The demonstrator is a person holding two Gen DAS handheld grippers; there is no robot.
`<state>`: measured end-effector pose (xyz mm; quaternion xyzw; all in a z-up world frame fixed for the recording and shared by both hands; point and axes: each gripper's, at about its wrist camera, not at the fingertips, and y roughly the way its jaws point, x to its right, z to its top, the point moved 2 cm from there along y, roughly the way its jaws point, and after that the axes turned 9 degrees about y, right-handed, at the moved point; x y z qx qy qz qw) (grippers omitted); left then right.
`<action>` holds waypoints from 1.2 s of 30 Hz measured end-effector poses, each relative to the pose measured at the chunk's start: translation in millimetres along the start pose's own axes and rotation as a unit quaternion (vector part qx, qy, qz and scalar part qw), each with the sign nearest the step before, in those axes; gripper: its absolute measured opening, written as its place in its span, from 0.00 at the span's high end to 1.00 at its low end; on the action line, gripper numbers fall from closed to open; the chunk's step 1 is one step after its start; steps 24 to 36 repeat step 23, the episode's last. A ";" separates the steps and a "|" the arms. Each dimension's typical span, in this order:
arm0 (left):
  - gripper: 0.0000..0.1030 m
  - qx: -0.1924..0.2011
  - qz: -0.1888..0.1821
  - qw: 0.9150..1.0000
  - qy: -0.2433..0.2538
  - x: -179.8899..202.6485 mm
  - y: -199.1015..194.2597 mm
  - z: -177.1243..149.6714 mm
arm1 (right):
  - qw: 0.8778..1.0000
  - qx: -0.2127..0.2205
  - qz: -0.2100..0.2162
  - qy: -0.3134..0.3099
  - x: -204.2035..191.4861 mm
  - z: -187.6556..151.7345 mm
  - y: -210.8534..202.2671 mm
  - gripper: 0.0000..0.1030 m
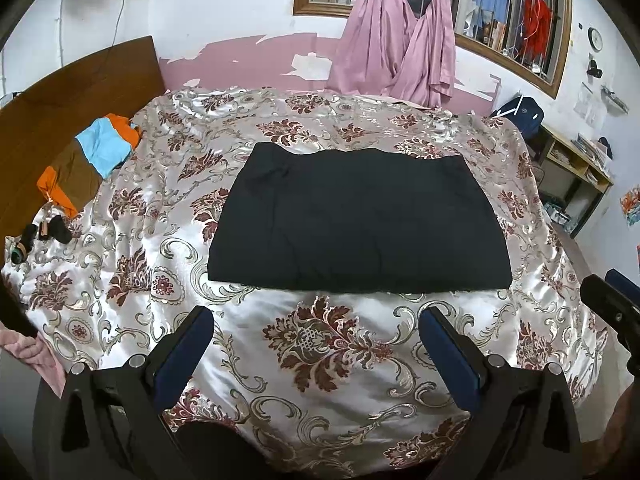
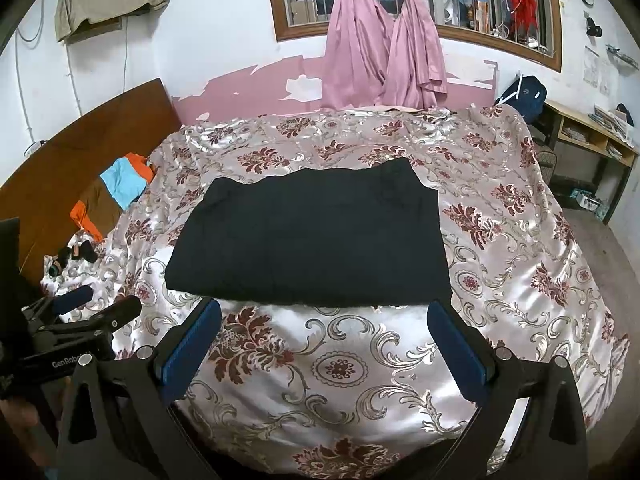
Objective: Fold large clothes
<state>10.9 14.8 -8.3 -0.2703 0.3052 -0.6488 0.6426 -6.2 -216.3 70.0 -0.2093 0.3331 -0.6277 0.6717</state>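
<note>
A dark navy, flat-folded rectangular cloth garment lies in the middle of the bed's glossy floral satin bedspread. The left hand-held gripper and right hand-held gripper hover near its front edge, both spread wide and holding nothing. The slick satin is likely to let the garment slide or bunch when pinched. A grip on only the top layer would pull the fold apart.
</note>
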 end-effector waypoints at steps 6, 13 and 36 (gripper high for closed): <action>0.00 0.000 0.000 1.000 -0.001 -0.6 0.2 0.0 | 1.000 0.000 0.000 0.000 -0.9 -0.3 0.3 0.02; 0.00 -0.003 -0.003 1.000 0.009 5.5 0.9 -1.8 | 1.000 -0.001 0.000 0.000 -1.7 -0.7 1.0 0.02; 0.00 -0.019 -0.005 1.000 -0.015 -0.6 10.1 -6.4 | 1.000 -0.010 0.002 -0.002 -2.9 -5.7 8.8 0.02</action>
